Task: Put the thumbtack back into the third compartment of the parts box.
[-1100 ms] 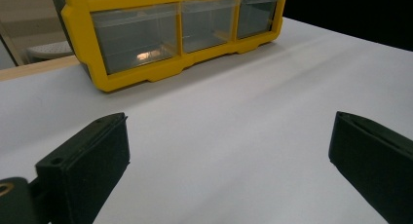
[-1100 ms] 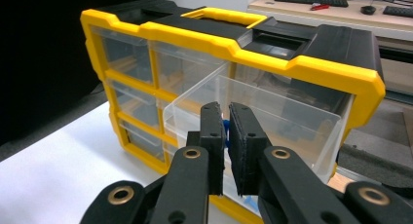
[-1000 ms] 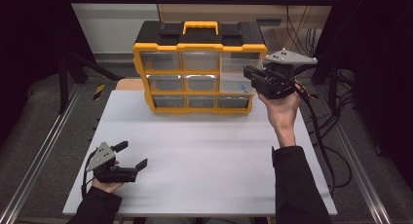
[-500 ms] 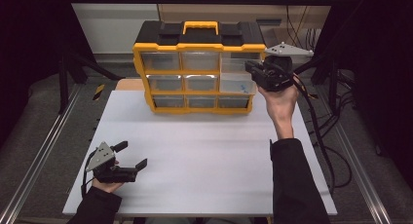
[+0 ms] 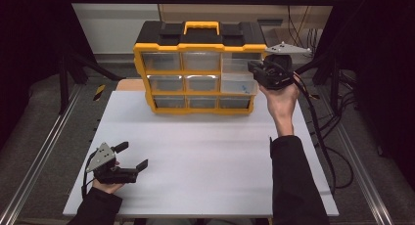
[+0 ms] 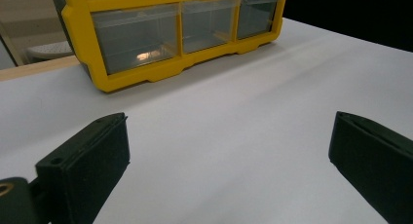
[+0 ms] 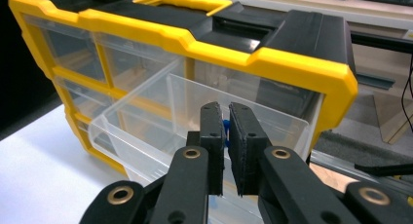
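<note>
Right gripper (image 5: 255,67), high view: raised at the pulled-out clear plastic drawer (image 5: 239,83) on the right of the yellow-and-black drawer cabinet (image 5: 198,68); left gripper (image 5: 131,157) rests low on the white table (image 5: 205,156), jaws spread, well apart from the cabinet; left gripper view: jaws wide, nothing between; right gripper view: jaws nearly closed over the drawer, a small blue piece (image 7: 226,131) between them; grasp uncertain.

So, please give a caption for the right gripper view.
Right gripper, jaws nearly closed, above an open clear drawer of the yellow organizer.

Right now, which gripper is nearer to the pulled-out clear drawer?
Right. The right gripper is at the open drawer on the organizer's right side; the left gripper rests on the table's near left corner.
</note>
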A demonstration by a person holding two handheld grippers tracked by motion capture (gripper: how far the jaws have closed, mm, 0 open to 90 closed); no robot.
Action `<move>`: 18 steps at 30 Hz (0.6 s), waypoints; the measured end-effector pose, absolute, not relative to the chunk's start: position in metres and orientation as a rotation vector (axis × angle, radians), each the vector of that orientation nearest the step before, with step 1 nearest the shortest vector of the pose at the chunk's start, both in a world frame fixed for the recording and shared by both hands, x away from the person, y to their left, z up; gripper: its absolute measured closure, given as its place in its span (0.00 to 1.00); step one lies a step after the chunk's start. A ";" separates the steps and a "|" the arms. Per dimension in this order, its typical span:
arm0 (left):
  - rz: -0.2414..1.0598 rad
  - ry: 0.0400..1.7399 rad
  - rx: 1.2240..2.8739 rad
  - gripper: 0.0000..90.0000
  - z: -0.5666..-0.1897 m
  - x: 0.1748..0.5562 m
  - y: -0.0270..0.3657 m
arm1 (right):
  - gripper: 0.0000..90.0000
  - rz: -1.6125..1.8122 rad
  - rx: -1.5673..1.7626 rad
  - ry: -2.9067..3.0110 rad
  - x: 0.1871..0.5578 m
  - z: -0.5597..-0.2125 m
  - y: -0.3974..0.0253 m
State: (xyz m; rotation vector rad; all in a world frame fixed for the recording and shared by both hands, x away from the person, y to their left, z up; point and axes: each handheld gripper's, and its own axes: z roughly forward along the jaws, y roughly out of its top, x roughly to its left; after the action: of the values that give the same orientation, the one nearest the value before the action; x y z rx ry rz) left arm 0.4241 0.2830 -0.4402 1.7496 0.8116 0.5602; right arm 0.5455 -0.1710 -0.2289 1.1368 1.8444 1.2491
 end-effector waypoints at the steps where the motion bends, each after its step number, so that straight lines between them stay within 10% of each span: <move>1: 0.560 0.812 1.750 0.01 -0.440 0.424 0.283 | 0.94 1.244 1.143 1.843 0.547 -0.230 -0.172; 18: 0.559 0.812 1.750 0.01 -0.441 0.425 0.283 | 0.94 1.205 1.195 1.845 0.558 -0.239 -0.179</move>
State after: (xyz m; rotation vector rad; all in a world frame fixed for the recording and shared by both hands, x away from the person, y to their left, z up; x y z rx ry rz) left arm 0.4246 0.2832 -0.4405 1.7498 0.8122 0.5595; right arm 0.5578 -0.1793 -0.2389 1.1952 1.8454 1.2052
